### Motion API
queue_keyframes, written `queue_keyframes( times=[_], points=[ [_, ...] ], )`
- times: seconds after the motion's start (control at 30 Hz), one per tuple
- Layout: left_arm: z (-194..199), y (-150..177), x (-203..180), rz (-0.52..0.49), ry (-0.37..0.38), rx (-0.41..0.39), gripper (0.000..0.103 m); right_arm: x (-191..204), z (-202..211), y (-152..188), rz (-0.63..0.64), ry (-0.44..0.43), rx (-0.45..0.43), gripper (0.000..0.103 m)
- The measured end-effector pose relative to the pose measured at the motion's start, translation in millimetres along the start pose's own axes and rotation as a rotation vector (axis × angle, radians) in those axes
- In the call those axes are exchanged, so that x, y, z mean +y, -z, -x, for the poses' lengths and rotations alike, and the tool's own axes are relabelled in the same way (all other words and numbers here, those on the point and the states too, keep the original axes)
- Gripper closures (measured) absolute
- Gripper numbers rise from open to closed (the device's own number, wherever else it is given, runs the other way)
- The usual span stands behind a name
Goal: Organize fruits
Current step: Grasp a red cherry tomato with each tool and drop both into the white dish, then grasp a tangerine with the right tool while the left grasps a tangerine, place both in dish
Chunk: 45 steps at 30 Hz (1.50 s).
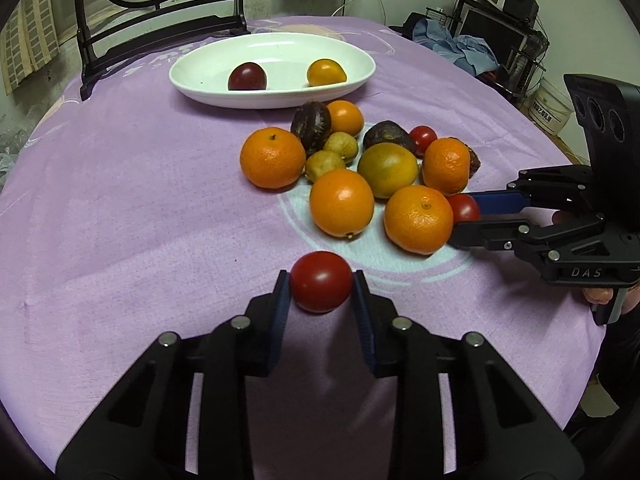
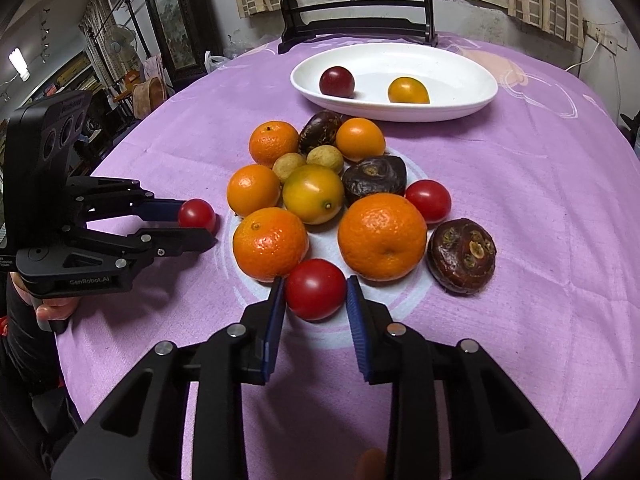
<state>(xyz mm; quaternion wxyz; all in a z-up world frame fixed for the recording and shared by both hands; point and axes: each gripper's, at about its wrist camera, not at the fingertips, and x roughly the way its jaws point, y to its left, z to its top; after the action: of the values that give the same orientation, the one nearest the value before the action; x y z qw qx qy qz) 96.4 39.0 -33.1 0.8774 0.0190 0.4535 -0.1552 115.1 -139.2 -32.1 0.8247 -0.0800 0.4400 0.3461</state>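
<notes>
My left gripper point(image 1: 321, 282) is shut on a red cherry tomato point(image 1: 321, 281), just left of the fruit pile; it also shows in the right wrist view point(image 2: 196, 220). My right gripper point(image 2: 316, 290) is shut on another red tomato point(image 2: 315, 289) at the pile's near edge, against two oranges point(image 2: 270, 243) point(image 2: 382, 236); it also shows in the left wrist view point(image 1: 464, 216). The pile holds oranges, a yellow-green citrus point(image 2: 313, 193), small longans point(image 2: 325, 159), dark passion fruits point(image 2: 461, 255) and a third tomato point(image 2: 428, 200). A white oval dish point(image 2: 460, 76) behind holds a dark red fruit point(image 2: 337, 81) and a yellow fruit point(image 2: 408, 90).
A purple cloth point(image 2: 540, 208) covers the round table. A dark wooden chair point(image 2: 352, 24) stands behind the dish. Shelves and clutter line the room's edges beyond the table.
</notes>
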Motion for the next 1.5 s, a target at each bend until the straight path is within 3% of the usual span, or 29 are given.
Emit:
queue_keyframes(
  times=[0.2, 0.33, 0.5, 0.6, 0.67, 0.77, 0.97, 1.07, 1.13, 1.17, 1.2, 1.27, 1.3, 1.43, 1.5],
  points=[
    [3.4, -0.3, 3.0, 0.013, 0.018, -0.011, 0.072, -1.5, 6.7, 0.5, -0.009, -0.05, -0.022, 0.071],
    [20.1, -17.1, 15.9, 0.086, 0.099, -0.087, 0.072, -4.4, 22.0, -15.1, -0.034, -0.15, -0.093, 0.071],
    [22.3, -73.1, 29.2, 0.162, 0.068, -0.169, 0.072, -15.6, 36.0, -72.9, -0.066, -0.052, -0.254, 0.071],
    [8.2, -109.6, 34.7, 0.169, -0.022, -0.189, 0.072, -35.4, 23.2, -108.5, -0.12, 0.022, -0.316, 0.071],
    [-8.0, -132.0, 44.2, 0.195, -0.052, -0.177, 0.072, -51.4, 4.5, -126.6, -0.154, 0.073, -0.319, 0.071],
    [-31.4, -154.6, 67.3, 0.262, -0.082, -0.158, 0.072, -78.4, -22.8, -142.0, -0.237, 0.07, -0.277, 0.071],
    [-57.5, -165.9, 90.7, 0.32, -0.123, -0.111, 0.072, -100.5, -46.2, -148.1, -0.278, 0.081, -0.217, 0.071],
    [-60.0, -164.4, 88.5, 0.301, -0.151, -0.107, 0.071, -101.4, -42.1, -147.8, -0.276, 0.06, -0.225, 0.059],
    [-57.7, -163.5, 84.4, 0.284, -0.18, -0.113, 0.056, -102.4, -35.2, -146.0, -0.288, 0.038, -0.232, 0.036],
    [-52.7, -160.9, 80.4, 0.272, -0.209, -0.132, 0.038, -103.1, -31.4, -145.3, -0.298, 0.024, -0.244, 0.035],
    [-49.4, -159.0, 78.2, 0.268, -0.229, -0.15, 0.03, -102.8, -25.7, -143.1, -0.305, 0.004, -0.253, 0.035],
    [-37.5, -154.3, 70.6, 0.238, -0.263, -0.187, 0.027, -99.2, -16.7, -143.0, -0.298, -0.015, -0.267, 0.025],
    [-31.1, -151.9, 66.0, 0.224, -0.265, -0.2, 0.02, -95.0, -8.7, -140.7, -0.283, -0.012, -0.288, 0.004],
    [-8.8, -139.7, 53.9, 0.195, -0.284, -0.263, 0.01, -76.0, 17.9, -132.1, -0.197, 0.034, -0.361, 0.001],
    [2.4, -129.4, 49.4, 0.186, -0.265, -0.282, 0.005, -69.5, 33.6, -119.8, -0.196, 0.094, -0.457, 0.001]
  ],
)
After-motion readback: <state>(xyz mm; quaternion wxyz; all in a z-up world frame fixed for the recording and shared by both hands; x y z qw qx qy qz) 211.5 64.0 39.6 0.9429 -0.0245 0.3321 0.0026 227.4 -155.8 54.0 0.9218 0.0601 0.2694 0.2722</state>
